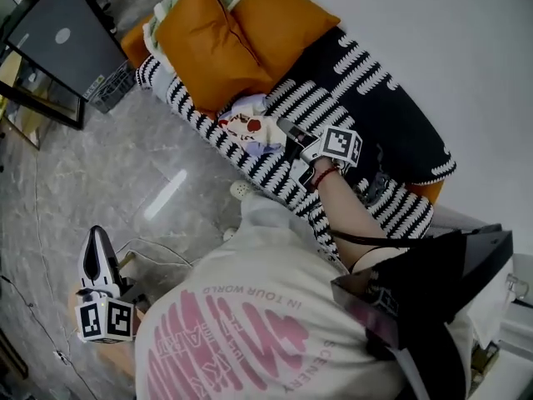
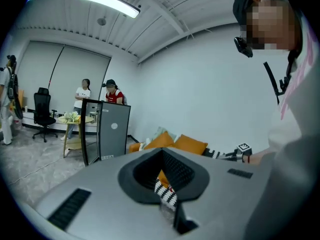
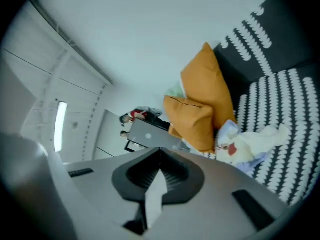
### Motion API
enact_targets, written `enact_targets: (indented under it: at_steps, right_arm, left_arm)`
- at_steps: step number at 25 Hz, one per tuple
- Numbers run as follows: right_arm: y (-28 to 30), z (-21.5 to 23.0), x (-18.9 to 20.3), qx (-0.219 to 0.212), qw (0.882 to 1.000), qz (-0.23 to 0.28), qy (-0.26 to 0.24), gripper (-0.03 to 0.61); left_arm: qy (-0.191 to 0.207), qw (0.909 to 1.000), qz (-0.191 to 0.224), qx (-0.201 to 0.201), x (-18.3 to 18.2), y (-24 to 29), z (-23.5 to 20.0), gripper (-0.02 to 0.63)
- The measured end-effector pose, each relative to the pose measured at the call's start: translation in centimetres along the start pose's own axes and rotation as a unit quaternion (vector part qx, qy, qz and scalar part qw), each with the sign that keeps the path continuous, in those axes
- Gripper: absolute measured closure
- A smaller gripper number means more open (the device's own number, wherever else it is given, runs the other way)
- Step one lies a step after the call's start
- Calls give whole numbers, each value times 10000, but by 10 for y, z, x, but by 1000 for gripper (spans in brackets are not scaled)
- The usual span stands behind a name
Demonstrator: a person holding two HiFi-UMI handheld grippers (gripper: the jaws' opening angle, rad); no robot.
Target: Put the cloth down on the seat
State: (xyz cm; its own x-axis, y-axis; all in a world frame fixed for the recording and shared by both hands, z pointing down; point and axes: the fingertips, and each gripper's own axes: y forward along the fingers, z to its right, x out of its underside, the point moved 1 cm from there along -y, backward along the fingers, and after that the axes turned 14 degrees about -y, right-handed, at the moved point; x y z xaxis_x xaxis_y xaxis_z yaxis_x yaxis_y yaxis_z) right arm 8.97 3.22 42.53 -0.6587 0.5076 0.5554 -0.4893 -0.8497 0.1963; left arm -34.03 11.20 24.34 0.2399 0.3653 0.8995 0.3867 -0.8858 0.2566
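A white cloth (image 1: 252,127) with red prints lies crumpled on the black-and-white patterned seat (image 1: 283,173) of the sofa, just in front of two orange cushions (image 1: 212,36). My right gripper (image 1: 285,129) hovers at the cloth's right edge, jaws together and nothing held. In the right gripper view the cloth (image 3: 250,144) rests on the seat (image 3: 285,129), apart from the shut right gripper (image 3: 160,156). My left gripper (image 1: 97,236) hangs low at the left over the floor, pointing away from the sofa. Seen in its own view, the left gripper (image 2: 162,166) is shut and empty.
A dark mirror-like panel (image 1: 62,44) and a wire crate (image 1: 112,86) stand on the marble floor left of the sofa. A pale slipper (image 1: 241,190) and a cable (image 1: 158,252) lie near my feet. Two people (image 2: 97,93), an office chair (image 2: 44,113) and a small table (image 2: 72,124) are far off.
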Motion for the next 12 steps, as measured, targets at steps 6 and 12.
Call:
enact_targets:
  at_steps: [6, 12]
  right_arm:
    - [-11, -132, -29, -1850, 9799, 648, -383, 565]
    - [-36, -146, -45, -1243, 9803, 802, -1311, 566]
  left_arm:
    - [-225, 9981, -181, 545, 18, 17, 28, 604]
    - [-263, 9939, -396, 993, 31, 34, 58, 604]
